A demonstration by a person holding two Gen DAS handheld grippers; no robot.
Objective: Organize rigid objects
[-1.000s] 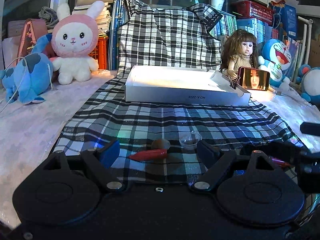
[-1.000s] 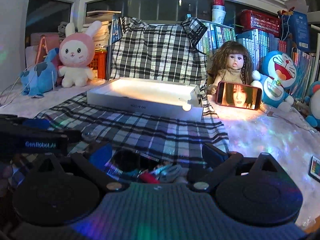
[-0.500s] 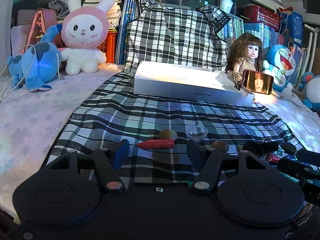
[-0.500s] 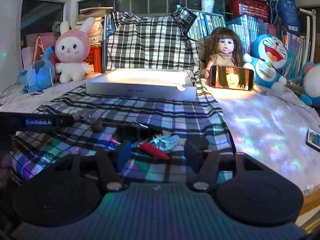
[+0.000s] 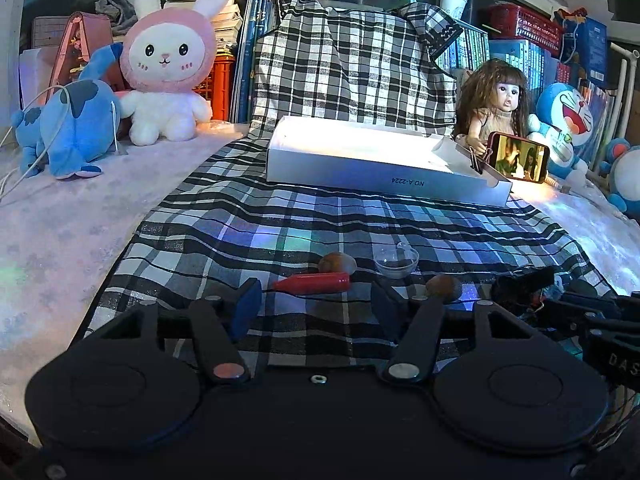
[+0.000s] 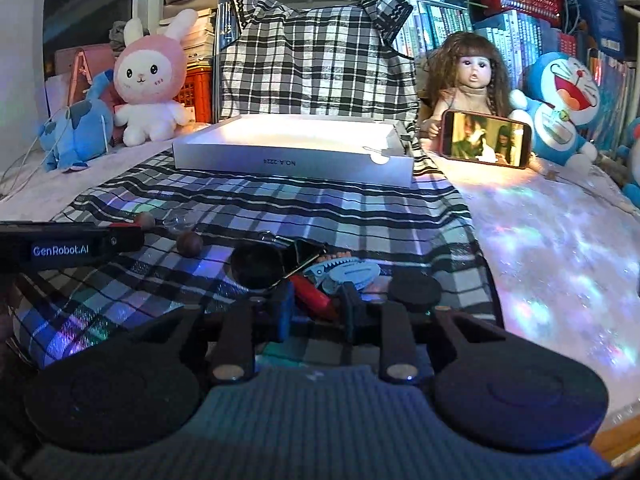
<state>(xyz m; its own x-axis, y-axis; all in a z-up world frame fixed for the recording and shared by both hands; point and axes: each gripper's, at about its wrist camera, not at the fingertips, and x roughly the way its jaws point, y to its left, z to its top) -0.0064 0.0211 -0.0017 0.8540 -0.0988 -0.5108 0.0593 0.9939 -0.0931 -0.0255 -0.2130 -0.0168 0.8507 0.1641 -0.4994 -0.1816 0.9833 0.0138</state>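
Note:
A white open box point(image 5: 384, 160) stands at the back of the checked cloth; it also shows in the right wrist view point(image 6: 292, 154). My left gripper point(image 5: 316, 306) is open, just short of a red pen-like stick point(image 5: 314, 283), a brown nut point(image 5: 338, 263), a clear small cup point(image 5: 396, 263) and a second brown nut point(image 5: 444, 286). My right gripper point(image 6: 316, 306) has its jaws closed around a red-handled tool point(image 6: 314, 300) in a pile with black sunglasses point(image 6: 260, 264), a grey-blue clip point(image 6: 348, 274) and a black round lid point(image 6: 414, 290).
Plush toys point(image 5: 164, 72), a doll point(image 5: 498, 108) and a lit phone point(image 5: 518, 156) line the back, before shelves of books. The left gripper's body point(image 6: 68, 246) lies at the left of the right wrist view. The table edge is close on the right point(image 6: 616, 436).
Both grippers have drawn back and risen a little. The right gripper's jaws have narrowed from wide open onto the red-handled tool. The left gripper's jaws have narrowed slightly but stay open.

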